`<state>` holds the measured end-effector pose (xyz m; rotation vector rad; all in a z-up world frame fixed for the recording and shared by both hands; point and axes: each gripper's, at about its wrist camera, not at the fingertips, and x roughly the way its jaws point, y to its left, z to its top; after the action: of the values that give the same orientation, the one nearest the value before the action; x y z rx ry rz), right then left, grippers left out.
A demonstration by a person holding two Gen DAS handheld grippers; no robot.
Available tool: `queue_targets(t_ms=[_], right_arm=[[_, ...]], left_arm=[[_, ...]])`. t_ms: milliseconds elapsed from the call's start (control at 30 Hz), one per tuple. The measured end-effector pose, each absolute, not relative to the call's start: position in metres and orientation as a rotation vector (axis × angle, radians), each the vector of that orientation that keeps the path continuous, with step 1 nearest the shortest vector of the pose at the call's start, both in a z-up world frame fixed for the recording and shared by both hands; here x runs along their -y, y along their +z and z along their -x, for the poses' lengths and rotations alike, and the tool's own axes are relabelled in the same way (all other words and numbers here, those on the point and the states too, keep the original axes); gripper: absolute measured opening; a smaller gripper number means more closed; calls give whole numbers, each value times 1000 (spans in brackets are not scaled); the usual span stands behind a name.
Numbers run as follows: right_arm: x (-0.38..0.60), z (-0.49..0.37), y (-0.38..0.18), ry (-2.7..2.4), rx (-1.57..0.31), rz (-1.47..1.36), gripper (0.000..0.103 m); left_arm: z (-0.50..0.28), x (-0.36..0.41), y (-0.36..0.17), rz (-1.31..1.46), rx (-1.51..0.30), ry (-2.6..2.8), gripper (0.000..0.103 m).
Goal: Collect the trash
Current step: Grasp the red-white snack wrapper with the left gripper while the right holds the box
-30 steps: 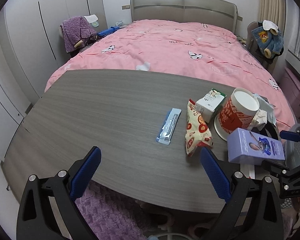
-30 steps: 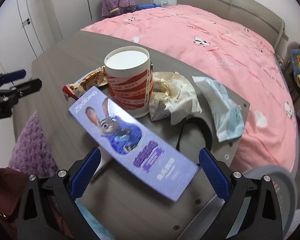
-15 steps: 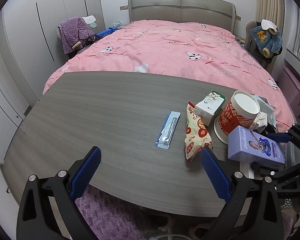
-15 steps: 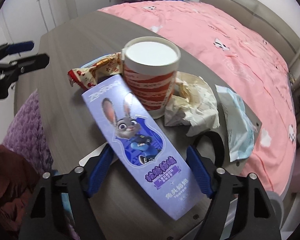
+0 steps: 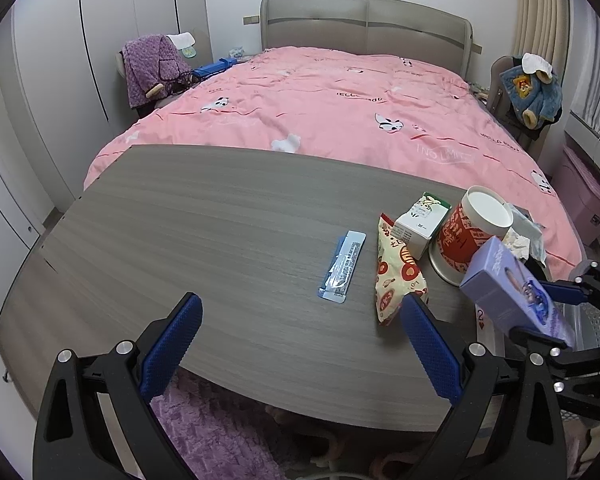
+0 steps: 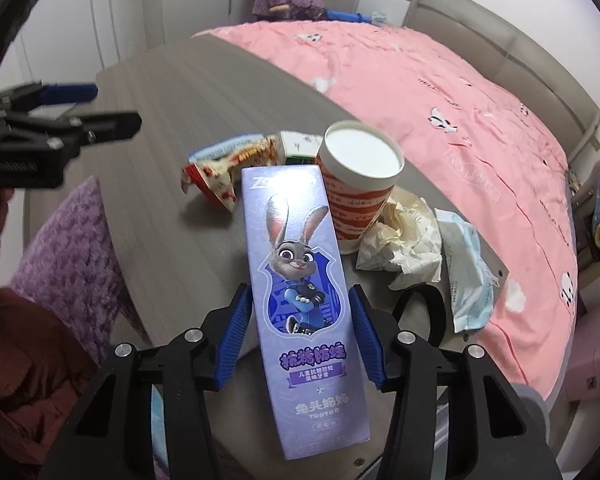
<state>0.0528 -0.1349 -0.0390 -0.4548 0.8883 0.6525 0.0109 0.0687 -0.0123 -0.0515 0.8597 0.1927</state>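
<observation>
The left gripper (image 5: 298,344) hangs over the near edge of the worktop (image 5: 220,216), its blue fingers (image 5: 172,344) wide apart with nothing between them. Ahead of it a flat blue sachet (image 5: 342,266) lies on the wood, long axis running from the near edge toward the bed (image 5: 340,108). Just right of that lies a red-and-cream snack bag (image 5: 396,276), also lengthwise toward the bed, its far end touching a small white carton (image 5: 418,220). Beside the carton stands a red-and-white cup (image 5: 470,236), upright, mouth open upward.

Farther right, the right gripper (image 6: 302,338) has its fingers (image 6: 236,338) clamped on the two long sides of a purple box (image 6: 300,280) with a cartoon rabbit on it. The box is lifted off the worktop; its long axis runs along the fingers, the far end pointing at the cup and tilted upward, the near end sticking back past the gripper. Right of the cup sits crumpled paper (image 6: 404,240), touching the cup's base, and beyond it a pale blue packet (image 6: 466,264) at the worktop's right edge, next to the bed.
</observation>
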Motion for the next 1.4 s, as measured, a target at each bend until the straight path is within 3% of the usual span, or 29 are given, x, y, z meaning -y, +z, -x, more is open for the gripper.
queue_targets(t_ms=[600,1400], right_arm=[[180,-18,-37,306,-905,3,48],[197,-4,-54,236,-907,-200,48]], left_arm=[[-29,-44,-33,15,-899,46,95],[-94,-29,-69,-32,-975,38,94]])
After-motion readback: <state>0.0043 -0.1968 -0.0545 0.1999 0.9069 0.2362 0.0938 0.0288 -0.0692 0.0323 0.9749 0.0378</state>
